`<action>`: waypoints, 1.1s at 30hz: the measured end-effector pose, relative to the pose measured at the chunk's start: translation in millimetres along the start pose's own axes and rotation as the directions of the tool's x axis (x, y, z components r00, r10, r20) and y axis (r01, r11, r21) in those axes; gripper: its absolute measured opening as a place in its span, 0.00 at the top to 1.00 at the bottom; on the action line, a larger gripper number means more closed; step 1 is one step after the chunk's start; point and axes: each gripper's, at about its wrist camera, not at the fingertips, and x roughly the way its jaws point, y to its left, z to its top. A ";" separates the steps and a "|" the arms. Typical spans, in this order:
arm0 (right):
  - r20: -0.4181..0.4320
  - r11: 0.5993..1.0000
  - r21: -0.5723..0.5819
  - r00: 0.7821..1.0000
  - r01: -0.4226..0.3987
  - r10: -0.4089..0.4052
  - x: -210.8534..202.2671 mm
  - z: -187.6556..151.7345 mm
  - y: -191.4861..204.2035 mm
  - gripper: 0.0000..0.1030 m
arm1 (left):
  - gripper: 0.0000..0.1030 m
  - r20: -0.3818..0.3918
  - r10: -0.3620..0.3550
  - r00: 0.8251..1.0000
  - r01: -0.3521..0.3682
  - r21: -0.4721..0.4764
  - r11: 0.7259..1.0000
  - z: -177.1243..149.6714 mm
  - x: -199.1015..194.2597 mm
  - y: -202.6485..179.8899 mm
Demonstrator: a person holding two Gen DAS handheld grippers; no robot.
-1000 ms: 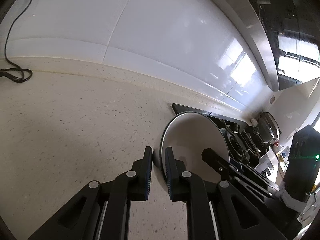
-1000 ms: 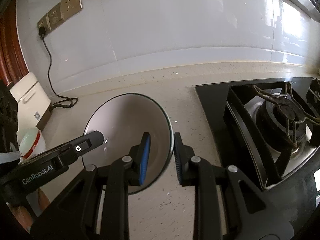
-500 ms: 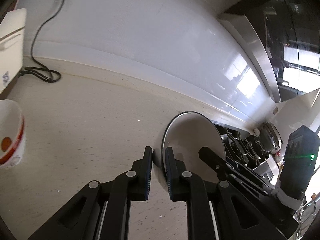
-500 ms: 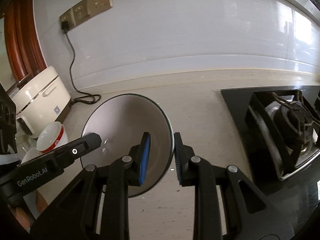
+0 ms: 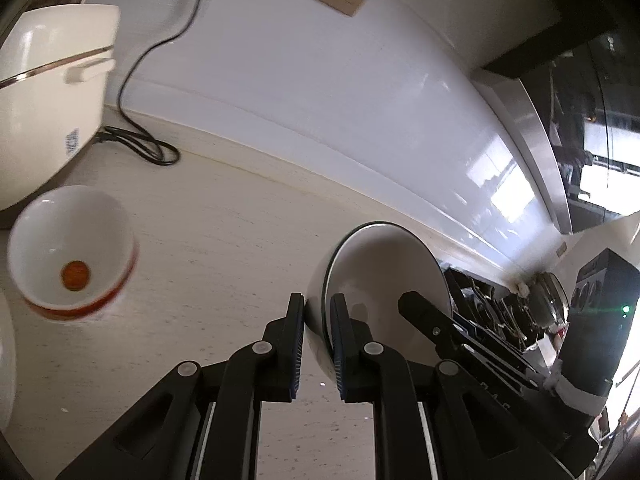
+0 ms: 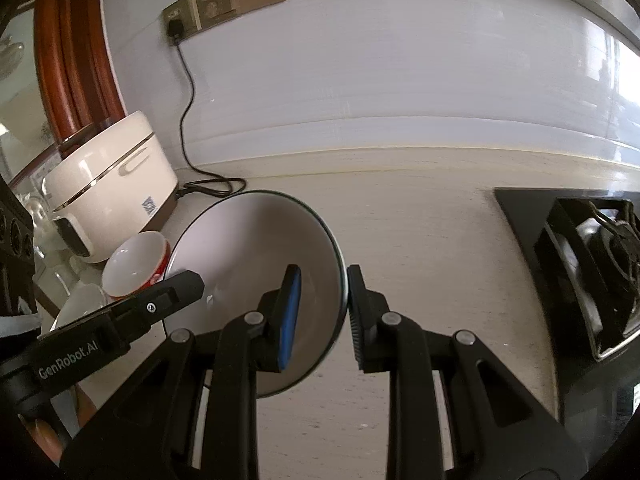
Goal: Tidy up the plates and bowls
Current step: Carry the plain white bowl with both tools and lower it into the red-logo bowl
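I hold 1 round, glossy white bowl point(image 6: 256, 264) with a thin dark rim between my 2 grippers, tilted above the speckled beige counter point(image 6: 420, 240). My left gripper point(image 5: 316, 344) pinches its rim at 9 o'clock, ribbed black pads pressed on both sides of the wall. My right gripper point(image 6: 322, 312) straddles the rim at 3 o'clock, 1 blue-padded finger point(image 6: 289, 320) inside, the other outside; I cannot tell if it presses. At 10 o'clock from the bowl sits a small cup-shaped bowl with a red band point(image 5: 72, 252), in front of a smooth cream rice cooker point(image 6: 108, 184). A black cast-iron stove point(image 6: 592, 264) lies at 3 o'clock.
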 end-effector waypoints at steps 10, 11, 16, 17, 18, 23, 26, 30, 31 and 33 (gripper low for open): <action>-0.006 0.994 -0.078 0.997 -0.081 0.081 12.4 25.9 61.4 0.74 | 0.87 0.084 0.066 0.994 -0.062 -0.057 0.996 24.5 -41.3 39.3; -0.008 0.992 -0.084 0.996 -0.091 0.090 14.1 29.0 67.6 0.74 | 0.87 0.091 0.072 0.993 -0.066 -0.062 0.996 27.0 -44.5 42.8; -0.014 0.983 -0.134 0.992 -0.124 0.123 23.1 40.3 98.9 0.74 | 0.87 0.130 0.114 0.985 -0.102 -0.094 0.990 38.6 -61.4 64.2; -0.019 0.981 -0.142 0.991 -0.133 0.132 25.9 42.4 105.7 0.74 | 0.87 0.136 0.122 0.983 -0.108 -0.104 0.989 40.4 -63.8 69.1; -0.022 0.979 -0.148 0.990 -0.143 0.141 28.0 43.9 111.1 0.74 | 0.87 0.141 0.130 0.981 -0.114 -0.111 0.987 41.5 -66.6 73.8; -0.042 0.965 -0.192 0.984 -0.177 0.172 39.9 47.2 137.2 0.74 | 0.87 0.157 0.179 0.971 -0.157 -0.146 0.977 44.3 -74.7 97.8; -0.068 0.957 -0.198 0.977 -0.211 0.202 53.0 48.5 146.5 0.74 | 0.87 0.156 0.206 0.966 -0.179 -0.169 0.969 45.0 -74.7 112.2; -0.105 0.948 -0.208 0.969 -0.239 0.221 74.1 42.4 156.5 0.74 | 0.87 0.140 0.238 0.961 -0.209 -0.193 0.959 42.7 -69.4 129.0; -0.115 0.947 -0.210 0.968 -0.244 0.224 79.1 40.1 158.1 0.74 | 0.87 0.135 0.246 0.960 -0.217 -0.198 0.956 41.3 -68.1 132.8; -0.134 0.944 -0.213 0.964 -0.253 0.228 88.6 35.6 161.6 0.74 | 0.87 0.124 0.260 0.958 -0.230 -0.212 0.950 39.7 -64.5 139.8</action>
